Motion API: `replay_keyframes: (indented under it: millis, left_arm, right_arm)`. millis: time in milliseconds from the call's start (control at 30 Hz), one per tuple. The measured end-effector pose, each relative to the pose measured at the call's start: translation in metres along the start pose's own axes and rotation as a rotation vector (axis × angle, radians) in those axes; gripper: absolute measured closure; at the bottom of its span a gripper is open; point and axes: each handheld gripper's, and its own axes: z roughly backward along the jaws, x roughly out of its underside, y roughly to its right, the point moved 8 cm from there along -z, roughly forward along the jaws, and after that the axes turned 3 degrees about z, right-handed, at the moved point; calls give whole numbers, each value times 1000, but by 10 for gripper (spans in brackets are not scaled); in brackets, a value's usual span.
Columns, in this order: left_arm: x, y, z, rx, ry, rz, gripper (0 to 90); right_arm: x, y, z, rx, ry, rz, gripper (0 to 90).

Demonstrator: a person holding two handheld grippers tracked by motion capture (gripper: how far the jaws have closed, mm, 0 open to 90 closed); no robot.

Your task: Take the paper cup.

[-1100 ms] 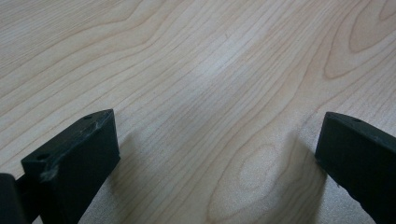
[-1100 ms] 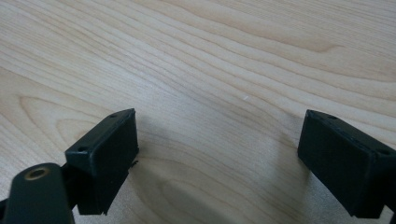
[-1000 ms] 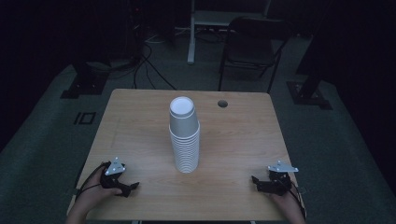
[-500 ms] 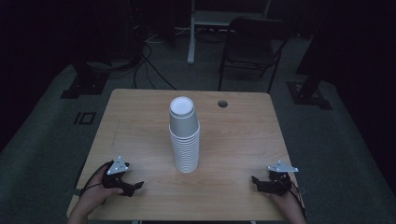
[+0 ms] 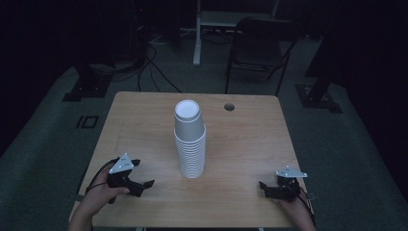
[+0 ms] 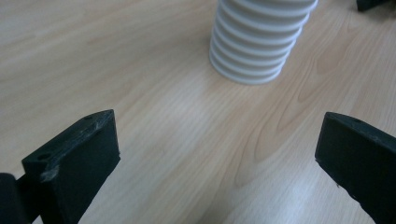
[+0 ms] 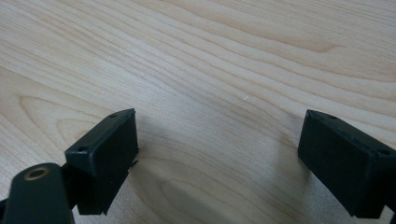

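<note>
A tall stack of white paper cups (image 5: 190, 142) stands upright, rims down, at the middle of the wooden table (image 5: 250, 139). The left gripper (image 5: 139, 175), at about eight o'clock from it, has its jaws spread wide and aimed at the stack's base. The right gripper (image 5: 265, 188), at about four o'clock, rests wide open on bare wood. This looks like the approach: next, the left gripper needs to close in on a cup.

Stack of white paper cups (image 5: 190, 139), nested upside down, upright, mid-table (image 5: 144, 110), slightly nearer my front edge.
</note>
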Motion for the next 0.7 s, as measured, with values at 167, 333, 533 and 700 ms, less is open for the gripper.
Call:
replay_keyframes:
  millis: [167,333,533,700]
  left_arm:
    - [-21,9,1,61,68,25,1]
    - [-45,17,0,89,117,8,1]
    - [-62,22,-3,108,138,-12,2]
    - [-78,26,-4,119,171,-23,1]
  right_arm:
    - [0,0,0,0,0,0,115]
    - [0,0,0,0,0,-1,114]
    - [0,0,0,0,-1,0,114]
    - [0,0,0,0,-1,-1,114]
